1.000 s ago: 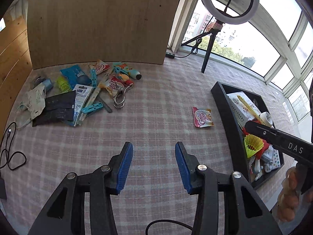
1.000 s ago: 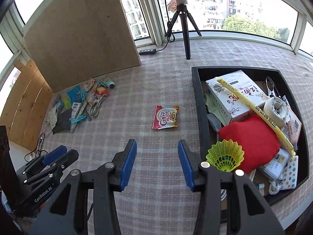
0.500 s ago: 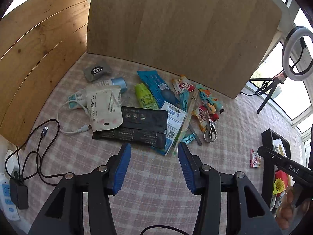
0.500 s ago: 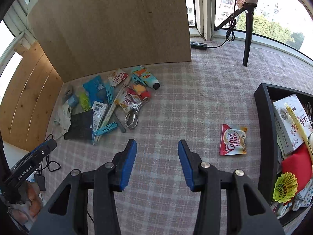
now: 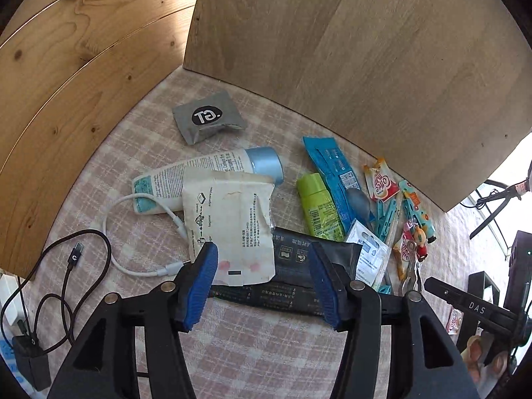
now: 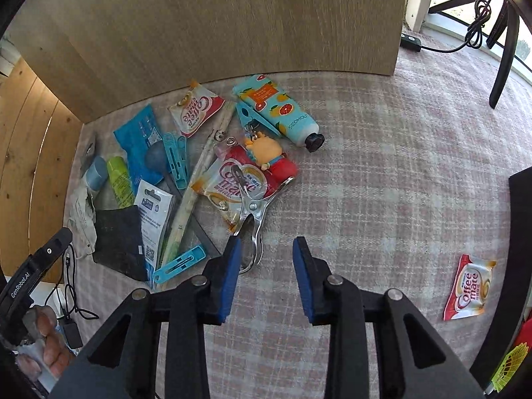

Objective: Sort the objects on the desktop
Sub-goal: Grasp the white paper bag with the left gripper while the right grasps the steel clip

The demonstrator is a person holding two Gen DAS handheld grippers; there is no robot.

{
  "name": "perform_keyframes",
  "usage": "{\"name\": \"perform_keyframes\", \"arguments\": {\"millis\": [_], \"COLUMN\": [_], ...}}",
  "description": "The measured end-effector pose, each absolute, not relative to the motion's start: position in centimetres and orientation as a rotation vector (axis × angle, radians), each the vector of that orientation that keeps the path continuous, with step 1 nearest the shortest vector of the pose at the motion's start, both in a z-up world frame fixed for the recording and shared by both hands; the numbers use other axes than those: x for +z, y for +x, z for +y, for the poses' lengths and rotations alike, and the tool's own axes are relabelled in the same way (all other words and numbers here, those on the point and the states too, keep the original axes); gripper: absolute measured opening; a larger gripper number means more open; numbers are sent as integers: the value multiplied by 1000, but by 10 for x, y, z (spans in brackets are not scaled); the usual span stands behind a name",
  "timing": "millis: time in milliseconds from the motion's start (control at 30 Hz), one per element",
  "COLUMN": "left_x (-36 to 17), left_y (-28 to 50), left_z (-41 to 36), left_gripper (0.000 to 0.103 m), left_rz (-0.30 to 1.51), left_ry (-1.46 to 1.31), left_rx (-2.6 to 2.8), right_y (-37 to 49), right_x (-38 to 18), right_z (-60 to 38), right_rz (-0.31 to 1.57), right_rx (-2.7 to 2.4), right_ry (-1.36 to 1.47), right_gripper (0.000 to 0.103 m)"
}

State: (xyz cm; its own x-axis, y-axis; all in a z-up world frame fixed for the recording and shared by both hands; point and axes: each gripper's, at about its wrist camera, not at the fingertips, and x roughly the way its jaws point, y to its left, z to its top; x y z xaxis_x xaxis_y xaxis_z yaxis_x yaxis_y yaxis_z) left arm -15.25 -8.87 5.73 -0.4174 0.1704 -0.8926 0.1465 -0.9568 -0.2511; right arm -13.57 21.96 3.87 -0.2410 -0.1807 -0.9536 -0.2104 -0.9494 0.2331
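Plaid-clothed counter [image 6: 382, 166] | pile of unsorted objects [image 6: 186, 173] left of centre, one sachet [image 6: 470, 286] lower right beside black tray [image 6: 518, 232] | left tongs [image 5: 262, 286] opening, right tongs [image 6: 266, 276] closing, both empty | much remains unsorted.

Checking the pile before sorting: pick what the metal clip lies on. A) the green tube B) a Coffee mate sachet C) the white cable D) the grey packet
B: in the right wrist view the metal clip lies across a Coffee mate sachet in the pile.

Left hand-held gripper [image 5: 262, 282], jaws opening, hovers over black packet [image 5: 292, 286] and paper pouch [image 5: 229, 222].
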Motion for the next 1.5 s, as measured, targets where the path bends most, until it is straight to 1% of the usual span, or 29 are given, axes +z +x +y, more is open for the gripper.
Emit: {"name": "perform_keyframes", "arguments": {"millis": [133, 233, 400, 600, 633, 733, 833, 933, 1200, 1500], "left_x": [53, 48, 33, 15, 13, 9, 12, 17, 40, 73], "left_y": [-164, -172, -184, -191, -191, -190, -186, -181, -159, -126], "left_z": [-96, -98, -92, -94, -94, -97, -97, -99, -93, -56], "left_gripper": [64, 67, 68, 68, 67, 56, 49, 47, 46, 46], "left_rz": [-471, -454, -354, -324, -319, -352, -338, -363, -375, -365], "left_ry": [-1693, -1713, -1763, -1801, -1803, -1798, -1779, -1763, -1698, -1625], "left_rx": [2624, 2634, 2648, 2649, 2655, 2639, 2660, 2668, 2677, 2651], "right_y": [-141, -143, -149, -155, -156, -156, -154, -149, -120, -87], "right_x": [27, 21, 15, 13, 12, 9, 9, 11, 26, 54], "right_z": [216, 214, 210, 204, 203, 198, 198, 201, 216, 244], "right_rz": [497, 498, 501, 488, 483, 468, 478, 498, 541, 524], "right_rx": [2390, 2384, 2375, 2376, 2376, 2376, 2381, 2387, 2422, 2460], "right_ry": [-1956, -1972, -1991, -1996, -2001, -2013, -2014, -2010, -1979, -1880], "right_gripper": [29, 29, 26, 23, 18, 6, 5, 4, 4, 4]}}
